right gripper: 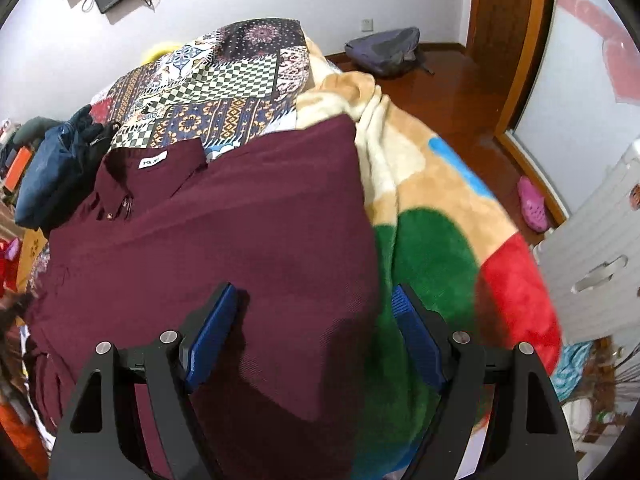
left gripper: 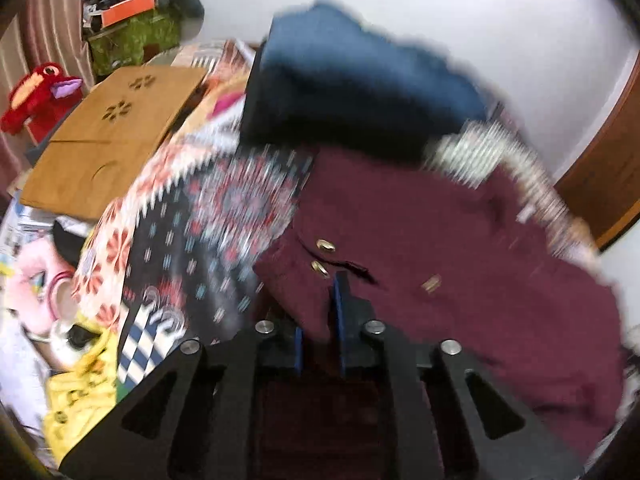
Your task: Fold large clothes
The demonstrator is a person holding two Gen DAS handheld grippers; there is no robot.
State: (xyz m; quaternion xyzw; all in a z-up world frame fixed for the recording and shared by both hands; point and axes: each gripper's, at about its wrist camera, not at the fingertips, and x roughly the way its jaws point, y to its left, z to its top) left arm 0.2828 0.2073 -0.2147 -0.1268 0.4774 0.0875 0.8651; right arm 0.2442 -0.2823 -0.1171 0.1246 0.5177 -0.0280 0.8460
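A large maroon shirt (right gripper: 240,232) lies spread on the bed, its collar with a white label at the far left. In the left wrist view the same shirt (left gripper: 440,248), with gold buttons, is blurred by motion. My left gripper (left gripper: 320,320) is shut on a fold of the maroon shirt, the cloth pinched between its blue pads. My right gripper (right gripper: 316,308) is open and empty just above the shirt's right edge, one blue pad over the shirt, the other over the blanket.
A patterned quilt (right gripper: 224,80) and a fleece blanket (right gripper: 440,240) with green and red patches cover the bed. A pile of dark blue clothes (left gripper: 352,80) lies beyond the shirt. A brown board (left gripper: 108,132), red plush toy (left gripper: 36,96), backpack (right gripper: 384,50) and pink slipper (right gripper: 532,202) lie around.
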